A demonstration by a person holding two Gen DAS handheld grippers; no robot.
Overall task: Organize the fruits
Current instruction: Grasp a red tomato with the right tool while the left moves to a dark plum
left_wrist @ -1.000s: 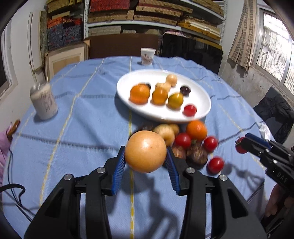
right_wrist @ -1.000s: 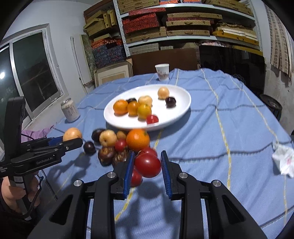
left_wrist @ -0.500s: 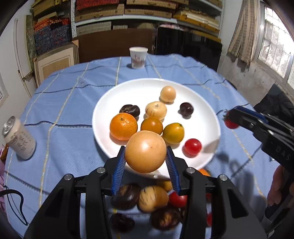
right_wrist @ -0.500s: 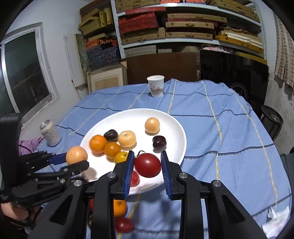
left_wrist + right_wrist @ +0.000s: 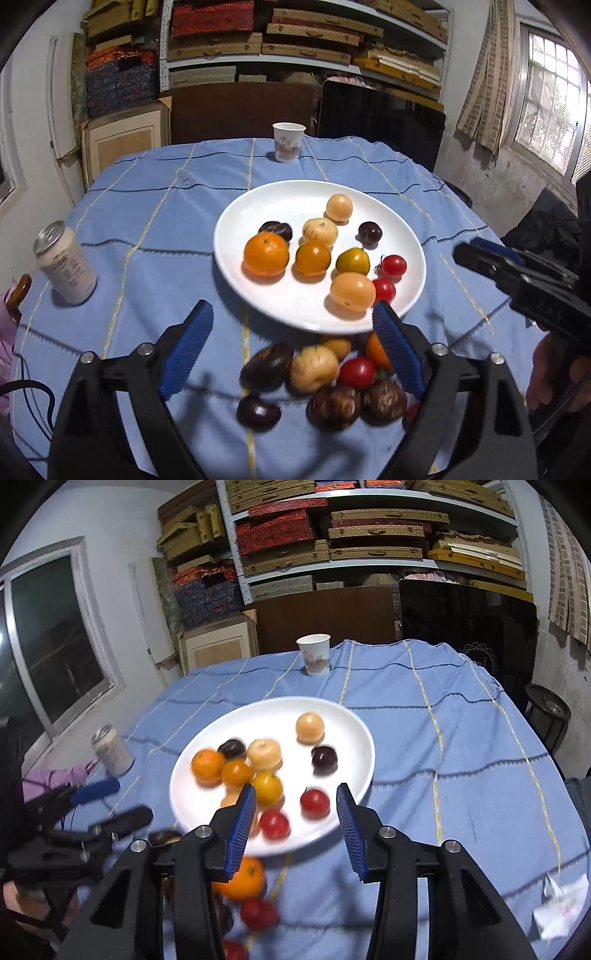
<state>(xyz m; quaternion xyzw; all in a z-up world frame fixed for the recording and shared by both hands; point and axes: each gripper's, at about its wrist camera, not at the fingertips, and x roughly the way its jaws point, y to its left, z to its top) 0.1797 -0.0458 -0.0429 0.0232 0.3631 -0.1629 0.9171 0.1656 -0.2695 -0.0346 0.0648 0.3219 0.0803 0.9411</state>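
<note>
A white plate [image 5: 258, 206] on the blue tablecloth holds several fruits, among them a pale orange fruit [image 5: 352, 291] near its front rim and a red tomato [image 5: 314, 801]. The plate also shows in the right wrist view [image 5: 354, 738]. My left gripper [image 5: 291, 347] is open and empty, just in front of the plate. My right gripper [image 5: 295, 819] is open and empty over the plate's front rim. A pile of loose fruits [image 5: 317, 373] lies on the cloth in front of the plate, with an orange [image 5: 242, 880] in it.
A white drink can [image 5: 66, 264] stands at the left of the table. A paper cup [image 5: 289, 142] stands at the far edge. A crumpled tissue [image 5: 561, 904] lies at the right. Shelves with boxes stand behind the table.
My left gripper opened and let go of the pale orange fruit onto the plate. My right gripper opened and let go of the red tomato onto the plate. Both pulled back a little.
</note>
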